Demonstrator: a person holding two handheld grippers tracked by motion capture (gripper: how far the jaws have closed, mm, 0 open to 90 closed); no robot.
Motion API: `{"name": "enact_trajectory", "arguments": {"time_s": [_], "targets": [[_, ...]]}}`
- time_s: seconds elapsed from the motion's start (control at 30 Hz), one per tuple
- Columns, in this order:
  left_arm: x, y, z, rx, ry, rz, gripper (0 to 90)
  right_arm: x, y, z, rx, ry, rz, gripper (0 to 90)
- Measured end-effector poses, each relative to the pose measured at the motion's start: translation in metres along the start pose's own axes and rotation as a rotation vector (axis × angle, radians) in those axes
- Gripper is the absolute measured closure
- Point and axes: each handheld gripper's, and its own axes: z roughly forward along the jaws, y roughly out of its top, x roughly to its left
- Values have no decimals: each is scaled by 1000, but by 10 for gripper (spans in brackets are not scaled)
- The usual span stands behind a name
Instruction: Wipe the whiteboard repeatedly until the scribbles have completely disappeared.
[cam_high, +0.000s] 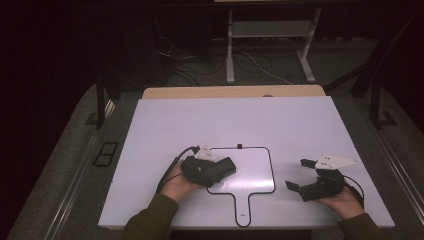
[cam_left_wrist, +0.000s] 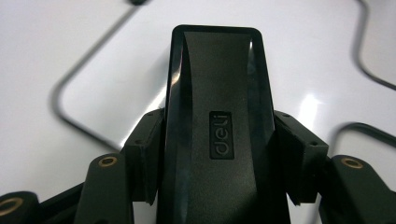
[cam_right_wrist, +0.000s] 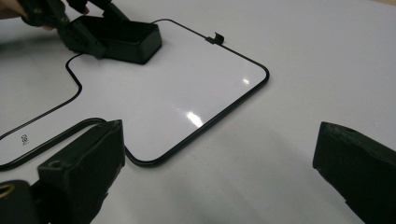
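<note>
The left gripper (cam_high: 226, 167) clamps a glossy black eraser (cam_left_wrist: 219, 130) (oblong, rounded corners) at the near-left of the paddle-shaped whiteboard (cam_high: 255, 165), thin black rim, smooth white face. The right gripper (cam_high: 299, 175), jaws apart, rests right of it on the table (cam_high: 310, 120)

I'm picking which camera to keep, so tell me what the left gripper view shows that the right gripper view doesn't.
Left gripper view alone: the brand label on top of the black eraser, with the left gripper clamped on both its sides.

Right gripper view alone: the right gripper with jaws wide apart and nothing between them, and the clip on the board's edge.

Both: the small handled whiteboard and the white table.
</note>
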Motion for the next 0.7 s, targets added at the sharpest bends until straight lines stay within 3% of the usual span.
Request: {"name": "enact_trajectory", "arguments": {"time_s": [0.17, 0.23, 0.5, 0.57, 0.7], "targets": [[-20, 1, 2, 12, -44, 50, 392, 0, 0, 0, -1, 0, -2, 13], [-15, 2, 2, 10, -48, 42, 392, 0, 0, 0, -1, -1, -5, 13], [18, 6, 5, -11, 34, -27, 392, 1, 0, 1, 4, -3, -4, 13], [16, 6, 5, -11, 44, -24, 393, 1, 0, 1, 4, -3, -5, 13], [3, 4, 3, 2, 7, -1, 392, 1, 0, 1, 2, -4, -3, 13]]}}
